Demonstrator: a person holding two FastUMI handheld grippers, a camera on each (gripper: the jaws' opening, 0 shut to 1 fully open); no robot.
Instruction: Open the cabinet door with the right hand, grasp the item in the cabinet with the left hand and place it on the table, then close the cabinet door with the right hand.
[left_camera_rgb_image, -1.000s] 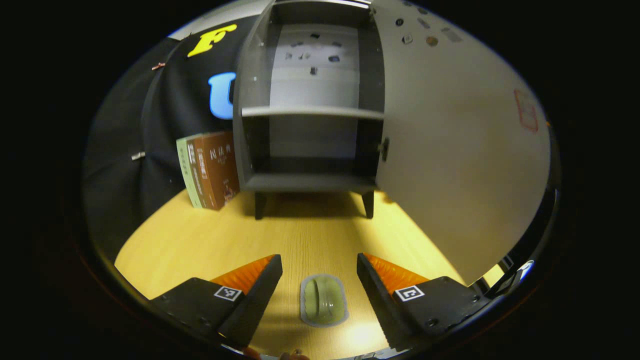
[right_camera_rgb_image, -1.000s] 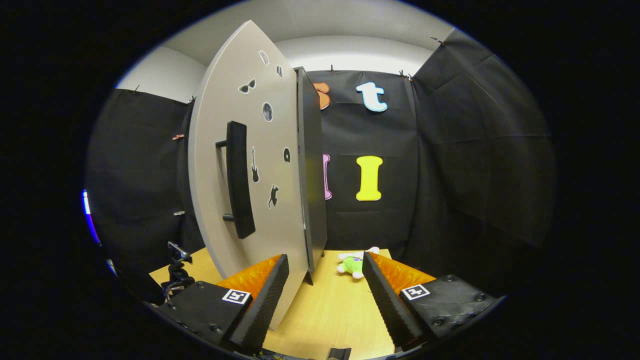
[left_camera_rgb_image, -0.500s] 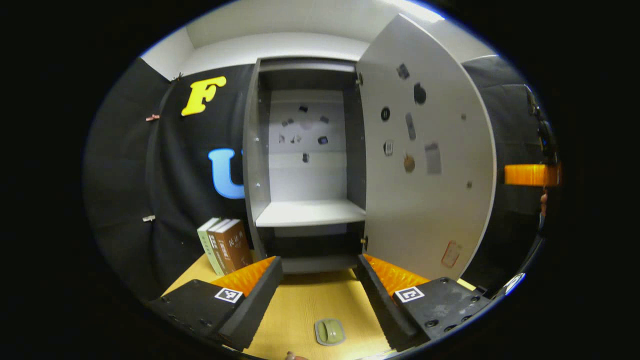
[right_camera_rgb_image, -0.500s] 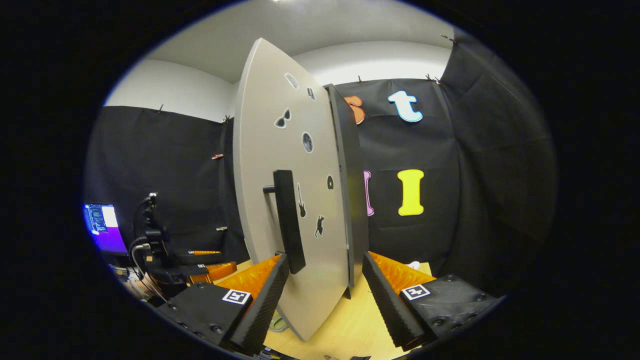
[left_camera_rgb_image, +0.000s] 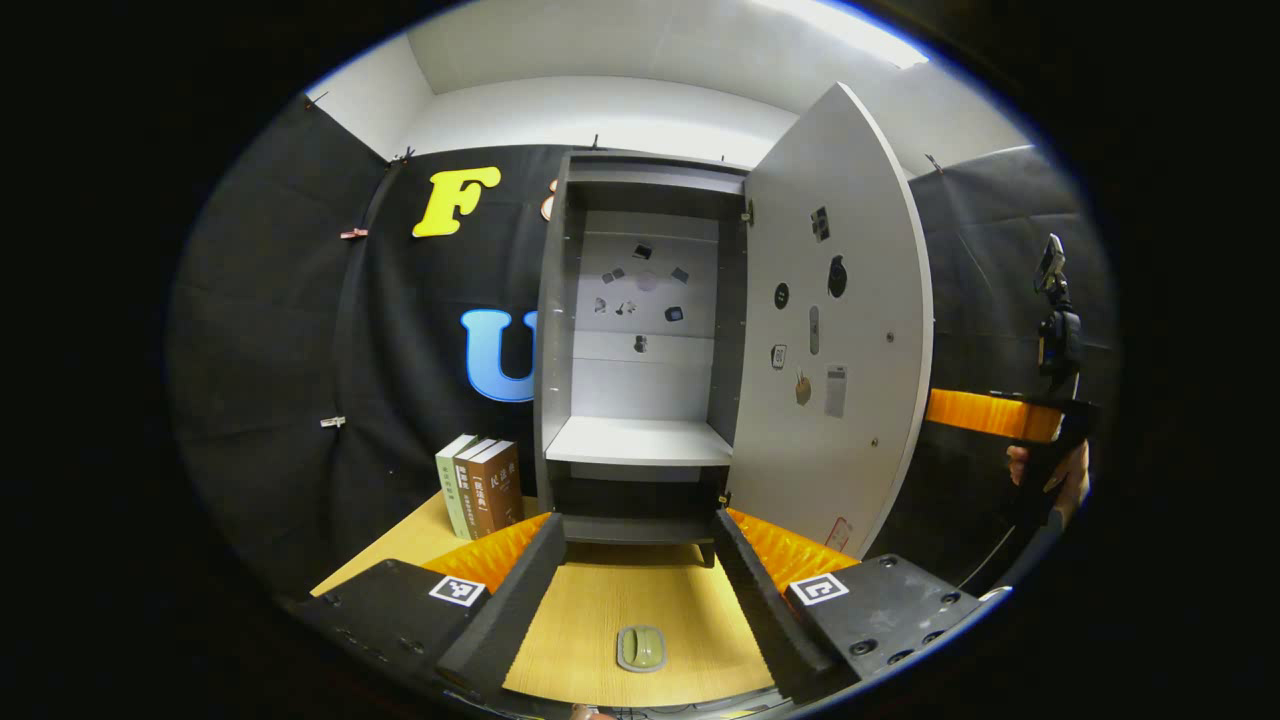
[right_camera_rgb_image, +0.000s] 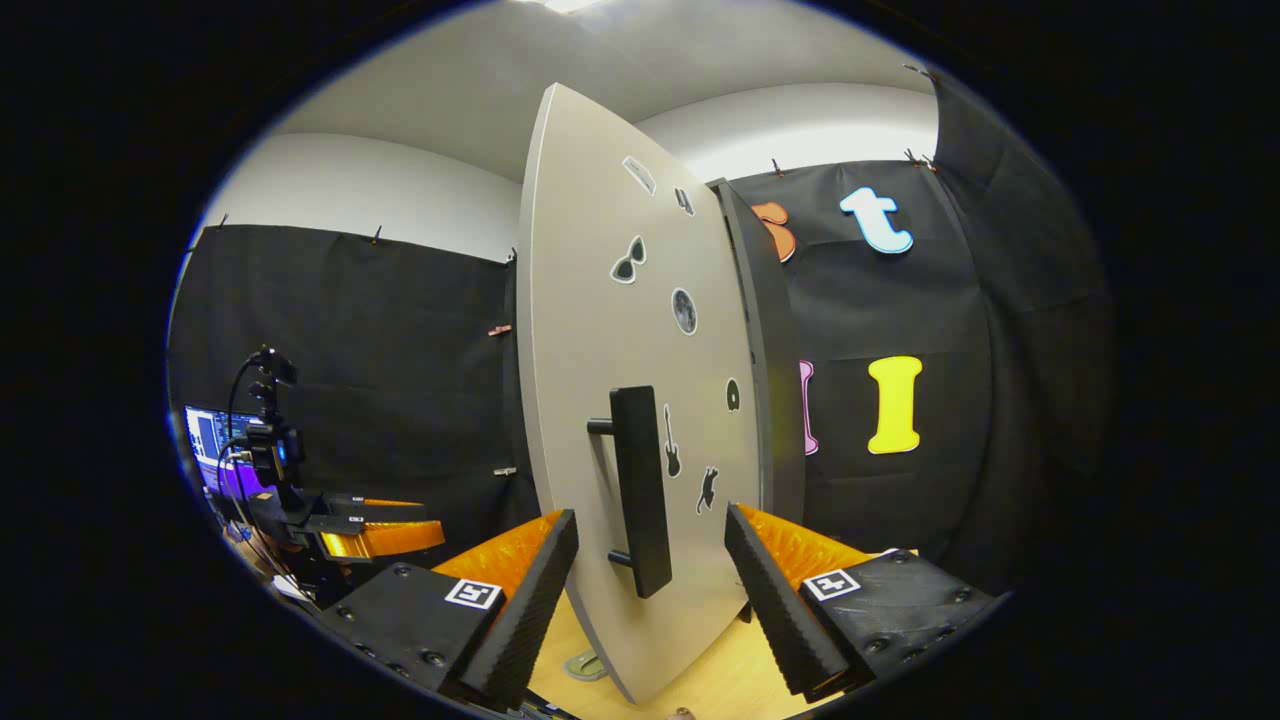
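The grey cabinet (left_camera_rgb_image: 640, 440) stands open and its shelves are bare. Its door (left_camera_rgb_image: 835, 350) is swung out to the right. A small green oval item (left_camera_rgb_image: 641, 648) lies on the wooden table (left_camera_rgb_image: 600, 610), in front of the cabinet. My left gripper (left_camera_rgb_image: 640, 590) hovers open above it, apart from it. In the right gripper view the door's outer face (right_camera_rgb_image: 640, 330) carries a black bar handle (right_camera_rgb_image: 640, 490). My right gripper (right_camera_rgb_image: 650, 590) is open, and the handle's lower end sits between its fingers without contact. The green item (right_camera_rgb_image: 585, 665) peeks out under the door's edge.
Three books (left_camera_rgb_image: 480, 485) lean by the cabinet's left side. The right gripper (left_camera_rgb_image: 990, 412) and the hand (left_camera_rgb_image: 1050, 480) holding it show beyond the door's edge. The left gripper (right_camera_rgb_image: 370, 530) and a monitor (right_camera_rgb_image: 215, 440) show at the left of the right gripper view.
My left gripper has drawn back and tilted up from the green item, which now looks smaller. My right gripper has shifted left, so the door handle now lies between its fingers.
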